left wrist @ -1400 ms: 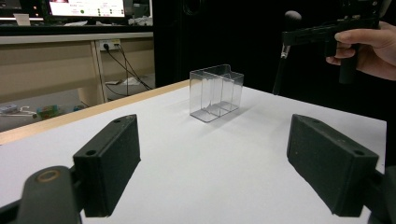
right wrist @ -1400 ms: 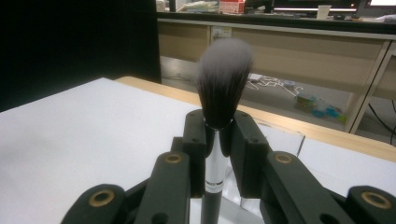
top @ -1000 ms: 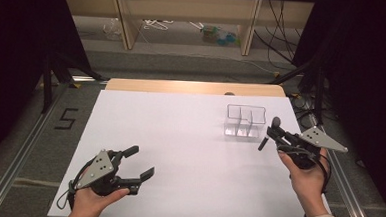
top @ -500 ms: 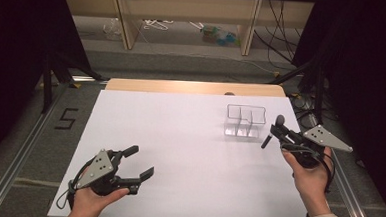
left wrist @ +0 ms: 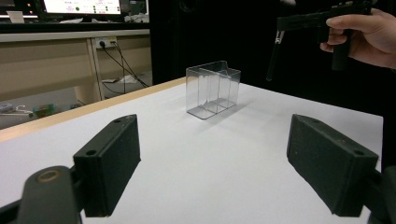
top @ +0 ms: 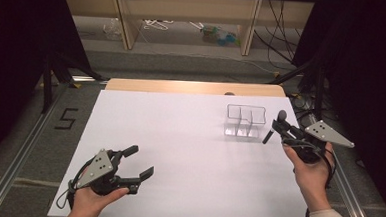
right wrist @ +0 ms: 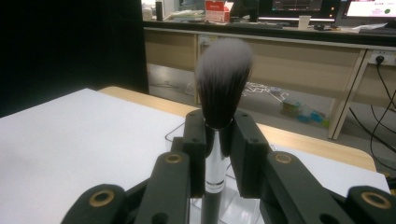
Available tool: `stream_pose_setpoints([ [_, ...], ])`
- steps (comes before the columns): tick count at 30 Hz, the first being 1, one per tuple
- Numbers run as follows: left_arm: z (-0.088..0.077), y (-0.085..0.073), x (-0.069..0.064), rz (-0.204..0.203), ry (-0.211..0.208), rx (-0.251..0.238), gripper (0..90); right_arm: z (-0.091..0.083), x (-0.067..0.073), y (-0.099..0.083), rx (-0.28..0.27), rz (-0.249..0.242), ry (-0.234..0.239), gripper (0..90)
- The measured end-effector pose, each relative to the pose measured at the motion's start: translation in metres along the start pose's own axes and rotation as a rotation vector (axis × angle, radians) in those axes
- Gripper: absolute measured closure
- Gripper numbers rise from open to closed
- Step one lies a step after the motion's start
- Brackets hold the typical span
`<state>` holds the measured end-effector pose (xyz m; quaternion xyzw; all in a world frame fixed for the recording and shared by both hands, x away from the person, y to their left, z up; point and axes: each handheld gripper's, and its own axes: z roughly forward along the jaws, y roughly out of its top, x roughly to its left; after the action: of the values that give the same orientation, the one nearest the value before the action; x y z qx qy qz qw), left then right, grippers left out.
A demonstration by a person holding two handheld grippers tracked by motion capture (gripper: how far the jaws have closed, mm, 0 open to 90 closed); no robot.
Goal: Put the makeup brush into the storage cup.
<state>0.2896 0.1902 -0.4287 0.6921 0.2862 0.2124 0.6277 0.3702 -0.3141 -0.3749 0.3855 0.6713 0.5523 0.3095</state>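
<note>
While the clear divided box (top: 245,121) sits near the table's (top: 189,138) far right corner, most of the white top around it is bare, so there's plenty of room to move. The right gripper (top: 280,127), just off the right edge beside the box, is clamped tight on a makeup brush (right wrist: 219,116): fluffy dark bristles with pale tips up, shiny silver ferrule, black handle hanging down. The left gripper (top: 140,162) rests near the front left corner, jaws spread wide, holding nothing. Wooden shelving and loose cables sit behind the table.
</note>
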Motion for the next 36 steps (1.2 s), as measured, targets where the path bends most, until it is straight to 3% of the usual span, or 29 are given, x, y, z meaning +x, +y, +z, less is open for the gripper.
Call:
stream_pose_setpoints([
  [10,0.0,0.0,0.001,0.007,-0.001,-0.002,17.1,0.001,-0.003,0.003,0.017,-0.012,-0.01,77.7],
  [13,0.001,0.0,0.001,0.008,-0.003,-0.004,17.1,0.003,-0.004,0.003,-0.007,-0.006,-0.022,77.7],
  [25,0.001,0.0,0.002,0.006,-0.001,0.0,17.1,0.008,-0.006,0.007,0.006,-0.004,-0.026,77.7],
  [26,0.001,-0.001,0.002,0.007,0.0,0.001,17.2,0.009,-0.006,0.007,-0.014,0.0,-0.029,77.7],
  [36,0.001,0.0,0.002,0.004,0.003,0.0,17.2,0.013,-0.008,0.009,-0.017,0.006,-0.034,77.7],
])
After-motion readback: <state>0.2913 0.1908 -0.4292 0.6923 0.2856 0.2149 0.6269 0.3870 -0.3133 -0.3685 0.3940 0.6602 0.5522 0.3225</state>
